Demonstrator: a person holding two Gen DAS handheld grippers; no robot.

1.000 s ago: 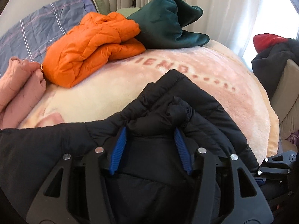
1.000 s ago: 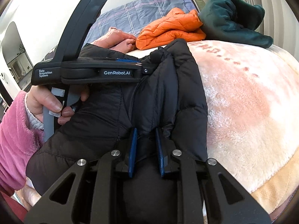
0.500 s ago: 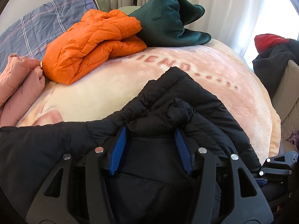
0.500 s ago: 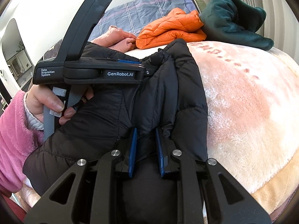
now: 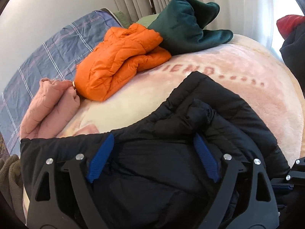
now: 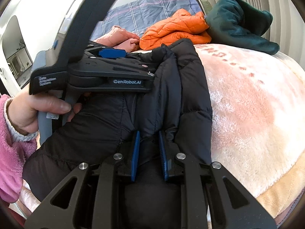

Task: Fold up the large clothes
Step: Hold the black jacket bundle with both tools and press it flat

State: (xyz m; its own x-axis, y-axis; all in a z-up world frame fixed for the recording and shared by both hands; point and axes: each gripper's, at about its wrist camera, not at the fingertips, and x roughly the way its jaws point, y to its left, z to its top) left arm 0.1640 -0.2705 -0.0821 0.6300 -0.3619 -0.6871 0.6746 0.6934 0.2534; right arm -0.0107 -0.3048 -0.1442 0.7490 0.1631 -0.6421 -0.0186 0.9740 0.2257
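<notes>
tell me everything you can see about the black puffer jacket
The black puffer jacket is quilted, matte and padded, nylon by the look. It lies bunched and partly folded on the pink fleece blanket, a rumpled cuff or collar on top. The right claw is shut on a fold of it. The left claw sits wide open over it, pads against the fabric. It lies apart from the orange jacket.

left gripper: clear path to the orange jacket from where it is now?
Probably yes. The left gripper is open over the black jacket, and only bare blanket lies between it and the orange jacket. Actual reach can't be judged.
</notes>
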